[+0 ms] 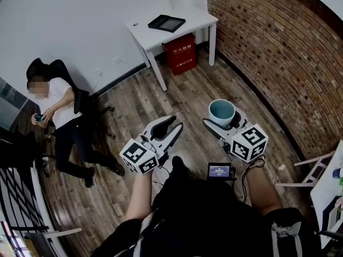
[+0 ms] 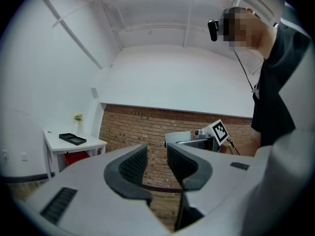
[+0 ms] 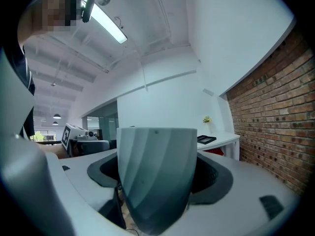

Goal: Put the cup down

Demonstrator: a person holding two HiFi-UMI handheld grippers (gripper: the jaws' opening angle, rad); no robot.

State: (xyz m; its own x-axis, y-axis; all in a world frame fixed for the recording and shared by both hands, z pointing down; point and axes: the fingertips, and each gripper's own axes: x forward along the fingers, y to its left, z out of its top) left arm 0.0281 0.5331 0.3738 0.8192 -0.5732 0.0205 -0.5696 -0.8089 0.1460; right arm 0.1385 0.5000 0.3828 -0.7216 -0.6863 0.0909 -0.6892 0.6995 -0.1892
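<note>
- The right gripper [image 1: 224,123] is clamped on the cup [image 1: 222,111], which is upright in the air, mouth up.
- The white table [image 1: 199,18] lies well ahead, probably the target.
- The left gripper [image 1: 173,126] sits alongside, jaws slightly apart and empty.

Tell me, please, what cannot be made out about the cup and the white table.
Cup base: right gripper view, hidden behind the body of the right hand-held gripper.
Black tray contents: head view, too small.
Red box print, under the white table: head view, too small.
</note>
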